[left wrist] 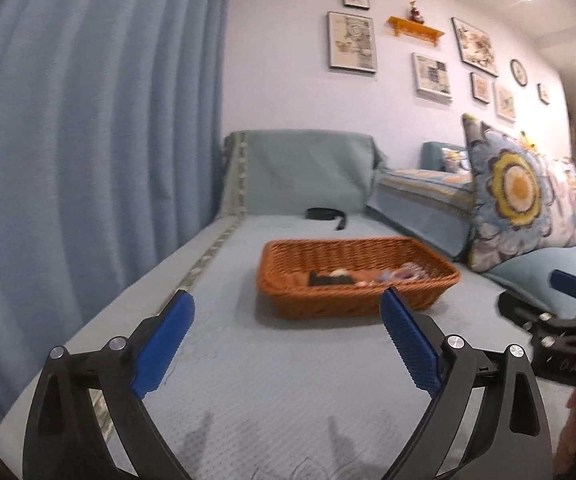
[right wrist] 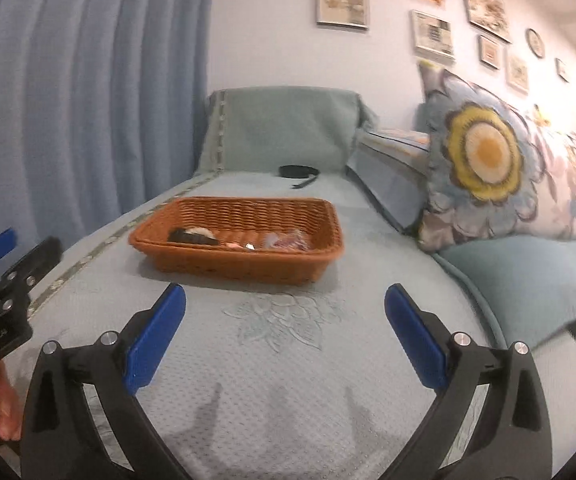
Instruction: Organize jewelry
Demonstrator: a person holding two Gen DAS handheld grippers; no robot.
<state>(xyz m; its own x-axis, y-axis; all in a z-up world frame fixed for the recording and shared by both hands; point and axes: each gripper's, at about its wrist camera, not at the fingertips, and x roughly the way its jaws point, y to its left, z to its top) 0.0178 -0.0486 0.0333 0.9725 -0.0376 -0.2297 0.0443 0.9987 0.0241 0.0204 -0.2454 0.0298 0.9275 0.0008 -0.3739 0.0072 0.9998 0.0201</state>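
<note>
Both grippers, left (left wrist: 288, 340) & right (right wrist: 286, 336), wide open, empty; wicker basket (right wrist: 244, 268) w/ jewelry bits (right wrist: 288, 240).

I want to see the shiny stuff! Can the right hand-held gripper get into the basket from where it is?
Probably yes. The right hand-held gripper is open and empty, the basket sits straight ahead on the sofa with no lid, and nothing lies between them.

Bare sofa seat (right wrist: 288, 360) before basket (right wrist: 240, 256)
</note>
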